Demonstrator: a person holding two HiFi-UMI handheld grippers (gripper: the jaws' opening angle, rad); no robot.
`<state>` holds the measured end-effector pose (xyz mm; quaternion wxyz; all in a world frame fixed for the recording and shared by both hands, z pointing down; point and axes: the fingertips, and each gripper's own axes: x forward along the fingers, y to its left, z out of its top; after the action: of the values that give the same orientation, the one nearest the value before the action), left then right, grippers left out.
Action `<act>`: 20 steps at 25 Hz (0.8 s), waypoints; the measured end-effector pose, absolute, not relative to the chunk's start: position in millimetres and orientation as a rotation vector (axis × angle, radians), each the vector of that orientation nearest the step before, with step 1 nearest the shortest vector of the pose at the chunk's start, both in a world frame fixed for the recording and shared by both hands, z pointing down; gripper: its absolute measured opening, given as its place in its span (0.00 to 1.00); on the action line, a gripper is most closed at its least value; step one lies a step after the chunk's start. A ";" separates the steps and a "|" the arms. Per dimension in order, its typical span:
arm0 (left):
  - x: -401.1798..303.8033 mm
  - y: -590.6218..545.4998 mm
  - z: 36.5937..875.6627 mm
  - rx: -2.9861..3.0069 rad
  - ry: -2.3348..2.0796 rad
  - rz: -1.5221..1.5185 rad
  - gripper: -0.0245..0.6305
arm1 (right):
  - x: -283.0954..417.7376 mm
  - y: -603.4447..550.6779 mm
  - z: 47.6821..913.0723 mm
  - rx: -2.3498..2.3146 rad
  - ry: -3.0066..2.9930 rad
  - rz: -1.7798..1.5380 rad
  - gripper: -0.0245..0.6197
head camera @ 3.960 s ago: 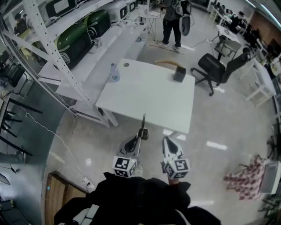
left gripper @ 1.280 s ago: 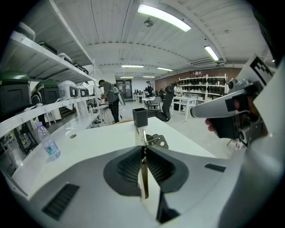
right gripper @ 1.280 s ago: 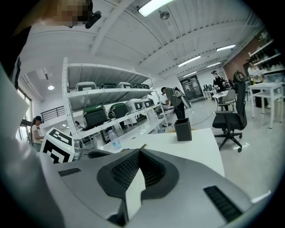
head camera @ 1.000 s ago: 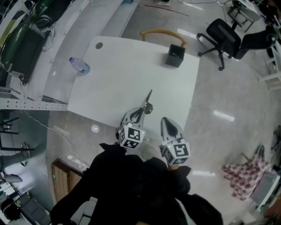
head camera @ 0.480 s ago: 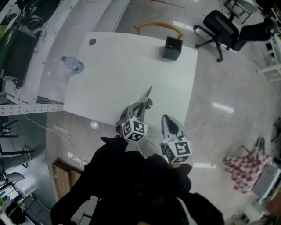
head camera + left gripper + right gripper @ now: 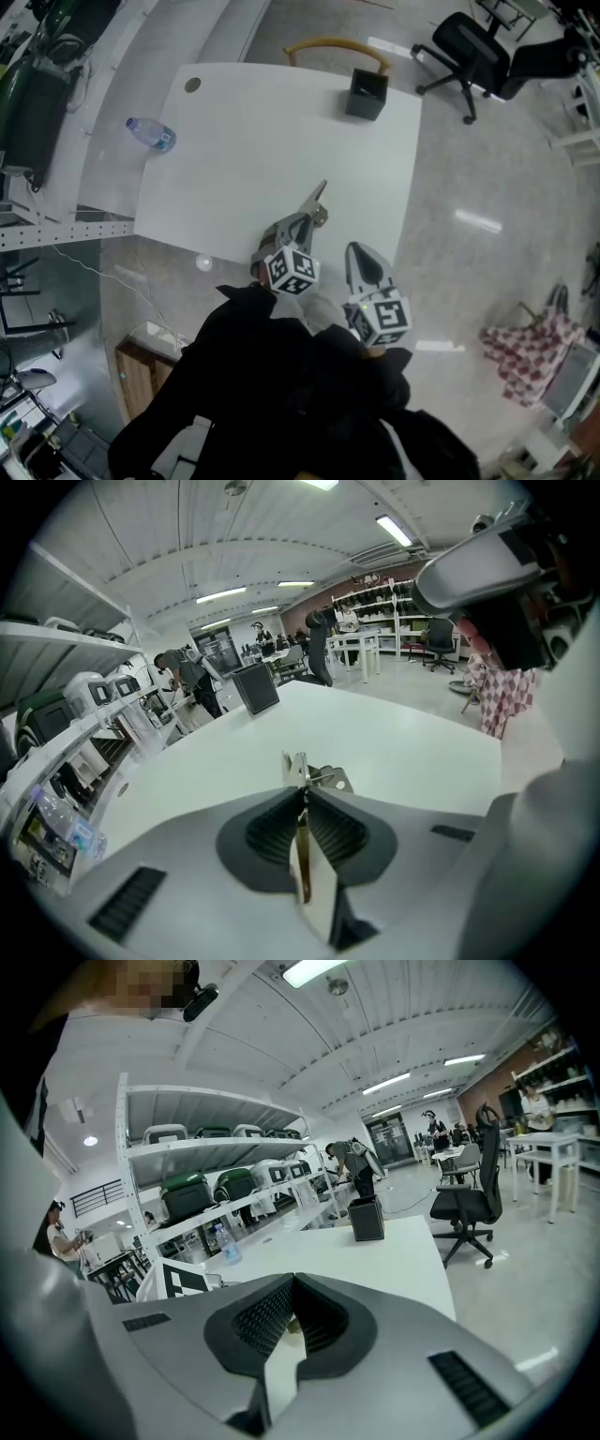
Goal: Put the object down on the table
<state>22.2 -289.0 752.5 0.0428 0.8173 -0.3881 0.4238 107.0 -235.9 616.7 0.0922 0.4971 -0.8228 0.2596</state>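
A thin metal tool [image 6: 317,199] with a pivoted silver end [image 6: 302,772] sticks out forward from my left gripper [image 6: 305,223], which is shut on its flat shaft. It hangs above the white table [image 6: 262,122] just inside the near edge; whether it touches the top I cannot tell. In the left gripper view the ribbed pads [image 6: 277,829] clamp the shaft at my left gripper [image 6: 300,794]. My right gripper [image 6: 361,255] is beside it, off the table's near edge, shut with nothing held. In the right gripper view my right gripper [image 6: 292,1283] points across the table.
A black box [image 6: 366,95] stands at the table's far edge, with a wooden chair back [image 6: 333,45] behind it. A water bottle [image 6: 150,133] lies at the table's left side. A black office chair [image 6: 473,52] stands at the far right. Metal shelving [image 6: 56,112] lines the left.
The person has walked up to the table, so the left gripper and the tool now reach over its near edge. Over the last half second both grippers have hardly moved.
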 end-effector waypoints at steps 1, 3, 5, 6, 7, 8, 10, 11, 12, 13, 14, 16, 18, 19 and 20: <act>22.8 -289.0 752.9 2.500 -1.183 1.295 0.08 | 107.5 -235.3 616.9 1.479 -2.443 0.771 0.04; 23.9 -288.6 753.0 2.499 -1.178 1.298 0.08 | 108.9 -233.7 617.4 1.482 -2.442 0.771 0.04; 25.1 -287.1 753.8 2.502 -1.169 1.310 0.08 | 111.5 -231.9 619.4 1.496 -2.435 0.775 0.04; 26.2 -286.1 754.6 2.507 -1.162 1.321 0.08 | 113.1 -231.0 620.8 1.506 -2.430 0.776 0.04; 27.5 -284.9 755.5 2.513 -1.155 1.334 0.08 | 114.3 -230.2 621.7 1.512 -2.428 0.777 0.04; 28.9 -283.7 756.4 2.519 -1.149 1.350 0.09 | 115.2 -229.3 622.3 1.516 -2.429 0.778 0.04; 32.0 -280.9 759.0 2.530 -1.133 1.385 0.09 | 117.5 -228.0 623.6 1.529 -2.430 0.780 0.04; 33.6 -279.6 760.5 2.533 -1.123 1.400 0.10 | 118.3 -227.6 623.3 1.530 -2.428 0.779 0.04; 35.0 -278.5 762.0 2.535 -1.115 1.412 0.10 | 118.4 -227.1 622.4 1.525 -2.425 0.777 0.04; 36.1 -277.5 763.6 2.535 -1.107 1.419 0.11 | 118.1 -226.6 621.1 1.516 -2.420 0.777 0.04; 37.0 -276.5 765.0 2.535 -1.100 1.423 0.12 | 118.0 -226.3 619.9 1.511 -2.416 0.779 0.04; 38.6 -274.5 767.4 2.533 -1.084 1.428 0.12 | 119.1 -226.0 618.7 1.513 -2.415 0.779 0.04; 39.9 -274.0 768.3 2.534 -1.078 1.432 0.13 | 121.3 -225.7 618.7 1.519 -2.415 0.774 0.04; 40.3 -274.3 768.4 2.534 -1.076 1.432 0.13 | 122.5 -225.6 618.8 1.522 -2.414 0.773 0.04; 40.8 -274.4 768.6 2.532 -1.069 1.426 0.13 | 123.6 -225.6 618.9 1.525 -2.412 0.773 0.04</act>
<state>40.8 -274.4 768.6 0.0227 0.8175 -0.3451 0.4605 123.6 -225.6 618.9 0.0924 0.5136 -0.8124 0.2603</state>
